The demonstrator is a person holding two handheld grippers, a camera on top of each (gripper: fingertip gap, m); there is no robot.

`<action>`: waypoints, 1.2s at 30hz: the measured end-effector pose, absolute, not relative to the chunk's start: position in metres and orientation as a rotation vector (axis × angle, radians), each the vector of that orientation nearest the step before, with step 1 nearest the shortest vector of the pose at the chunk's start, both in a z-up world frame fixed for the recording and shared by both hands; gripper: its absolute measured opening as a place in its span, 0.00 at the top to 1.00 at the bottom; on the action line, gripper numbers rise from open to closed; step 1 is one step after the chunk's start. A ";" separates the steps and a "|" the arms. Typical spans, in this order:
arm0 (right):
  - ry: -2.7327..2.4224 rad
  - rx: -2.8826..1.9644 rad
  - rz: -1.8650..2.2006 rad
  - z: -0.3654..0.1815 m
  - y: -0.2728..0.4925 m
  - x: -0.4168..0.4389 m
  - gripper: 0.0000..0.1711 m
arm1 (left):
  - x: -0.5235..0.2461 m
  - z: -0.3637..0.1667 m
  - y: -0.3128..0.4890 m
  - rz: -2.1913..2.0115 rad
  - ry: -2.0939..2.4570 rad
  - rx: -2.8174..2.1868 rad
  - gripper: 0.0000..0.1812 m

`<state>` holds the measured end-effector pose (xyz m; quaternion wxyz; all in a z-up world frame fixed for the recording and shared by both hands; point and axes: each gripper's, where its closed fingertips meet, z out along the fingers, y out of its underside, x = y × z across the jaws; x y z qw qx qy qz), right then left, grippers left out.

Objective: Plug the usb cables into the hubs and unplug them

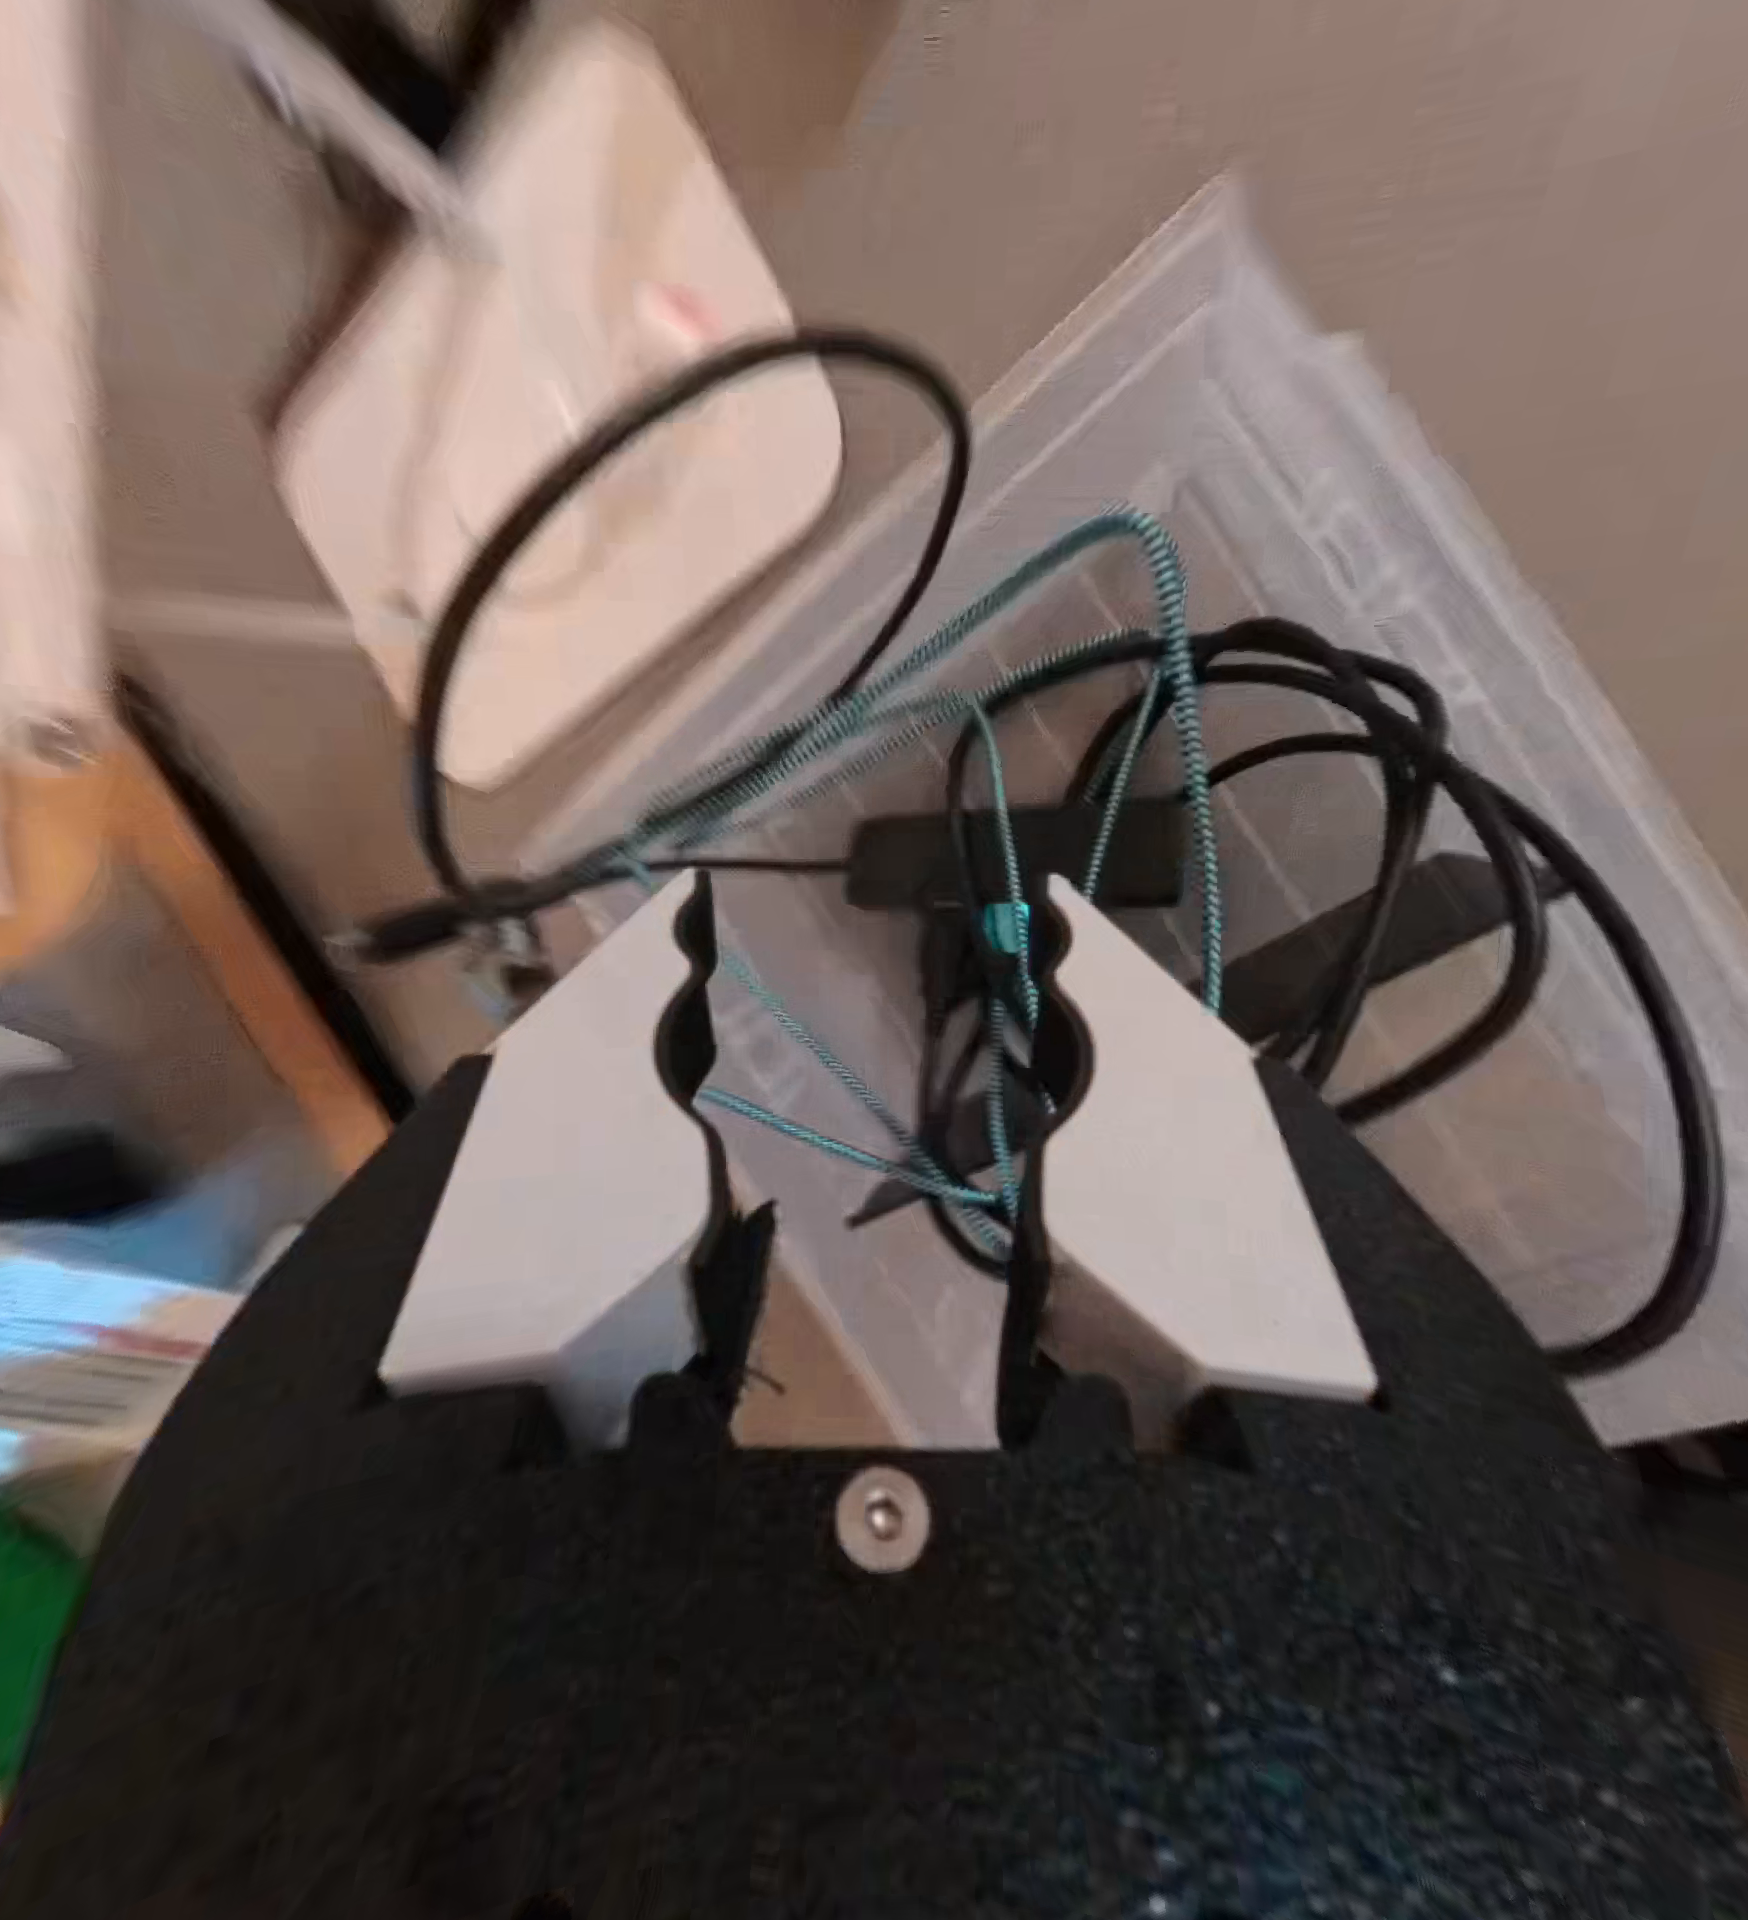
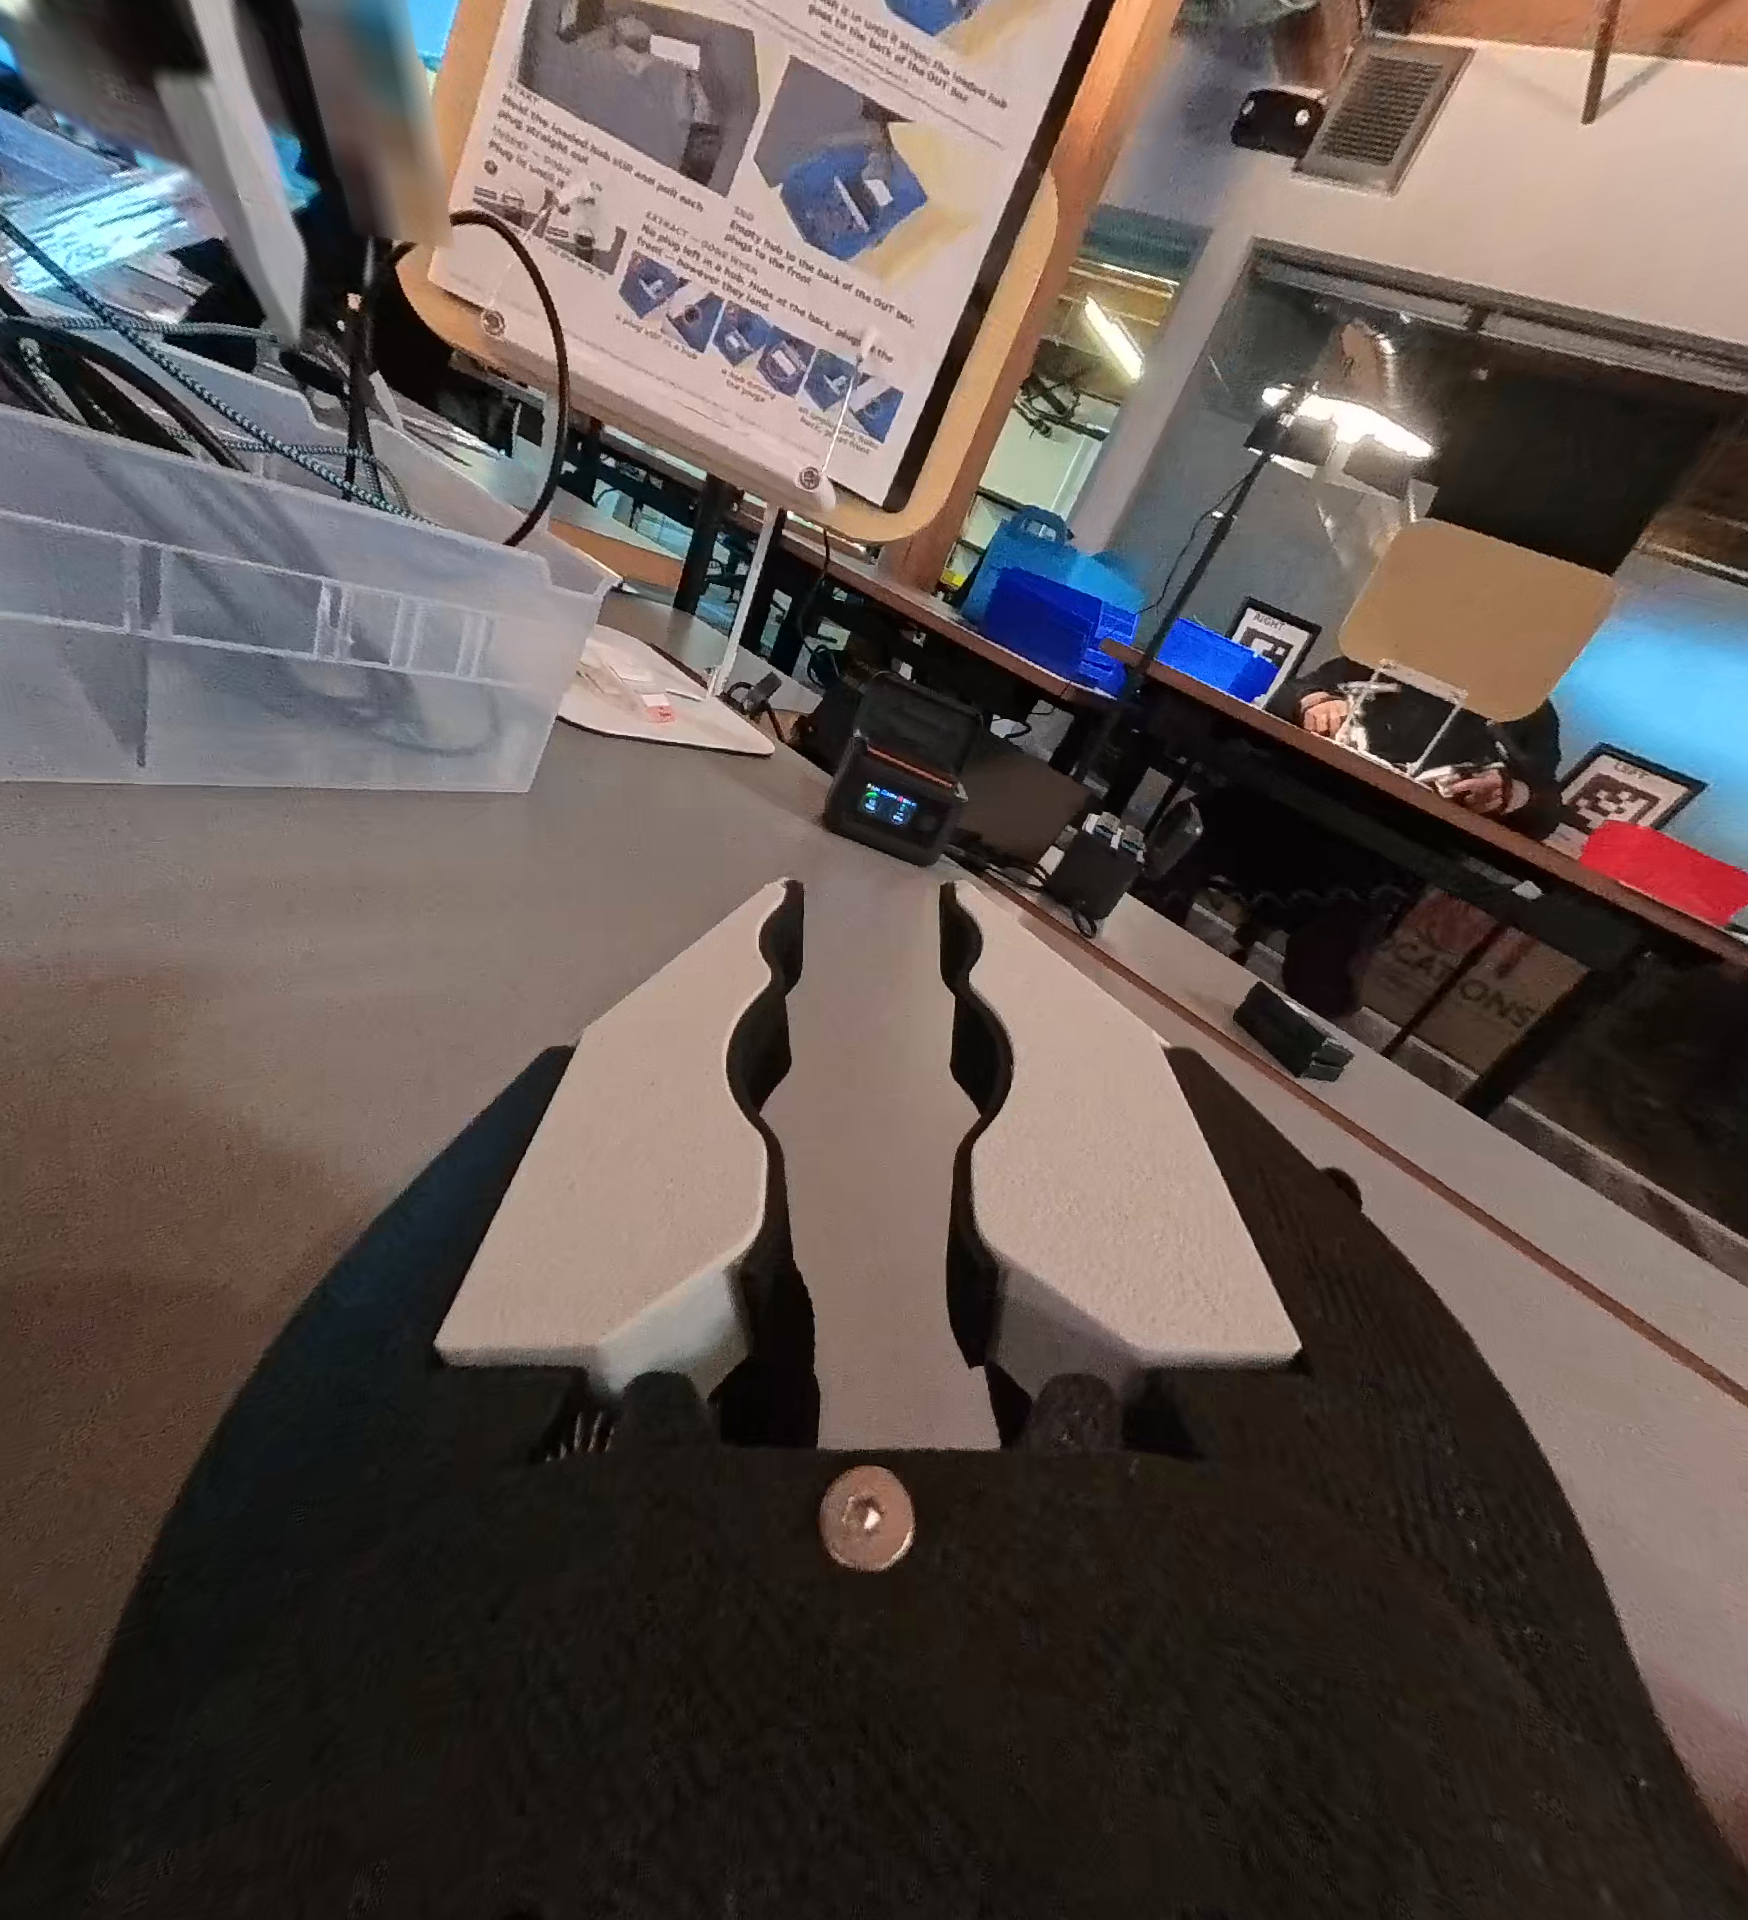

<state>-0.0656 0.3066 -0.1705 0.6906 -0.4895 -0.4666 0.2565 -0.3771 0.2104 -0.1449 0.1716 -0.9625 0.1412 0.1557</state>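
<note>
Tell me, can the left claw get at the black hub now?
Probably yes. The left claw is open just above the black hub in the clear bin, but the teal cable and black cable lie looped across it.

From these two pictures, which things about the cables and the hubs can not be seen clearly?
- Left wrist view: motion blur hides the ports of the black hub, so whether the teal cable is plugged in is unclear.
- Left wrist view: black cables tangle; which end belongs to which is unclear.
- Right wrist view: the clear bin wall is cloudy; its contents are dim.
- Right wrist view: cables reach past the left edge.
</note>
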 end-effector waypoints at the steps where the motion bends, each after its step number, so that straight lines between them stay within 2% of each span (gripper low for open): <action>1: -1.038 -1.097 0.578 -0.170 0.307 -0.065 0.86 | -0.377 -0.159 0.210 0.318 0.301 -2.812 0.69; 3: -1.029 -1.102 0.590 -0.169 0.308 -0.064 0.86 | -0.376 -0.172 0.219 0.157 0.192 -2.858 0.67; 6: -1.025 -1.104 0.596 -0.169 0.309 -0.064 0.86 | -0.397 -0.188 0.220 0.171 -0.063 -2.968 0.63; 9: -1.040 -1.097 0.589 -0.170 0.307 -0.065 0.86 | -0.387 -0.213 0.210 -0.067 -0.330 -3.093 0.59; 12: -1.054 -1.093 0.583 -0.171 0.305 -0.066 0.86 | -0.391 -0.234 0.205 -0.101 -0.490 -3.131 0.51; 14: -1.059 -1.094 0.583 -0.171 0.304 -0.067 0.86 | -0.397 -0.244 0.210 -0.093 -0.624 -3.086 0.41; 16: -1.063 -1.093 0.588 -0.172 0.303 -0.067 0.86 | -0.400 -0.253 0.215 -0.136 -0.775 -3.048 0.39; 20: -1.063 -1.091 0.592 -0.171 0.302 -0.067 0.86 | -0.395 -0.274 0.214 -0.200 -0.974 -3.031 0.41; 24: -1.065 -1.095 0.600 -0.171 0.301 -0.067 0.86 | -0.403 -0.281 0.205 -0.059 -0.968 -3.089 0.50; 34: -1.083 -1.089 0.595 -0.173 0.298 -0.070 0.86 | -0.391 -0.276 0.203 -0.068 -0.806 -3.109 0.74; 36: -1.078 -1.089 0.595 -0.172 0.299 -0.069 0.86 | -0.390 -0.270 0.203 -0.068 -0.745 -3.097 0.76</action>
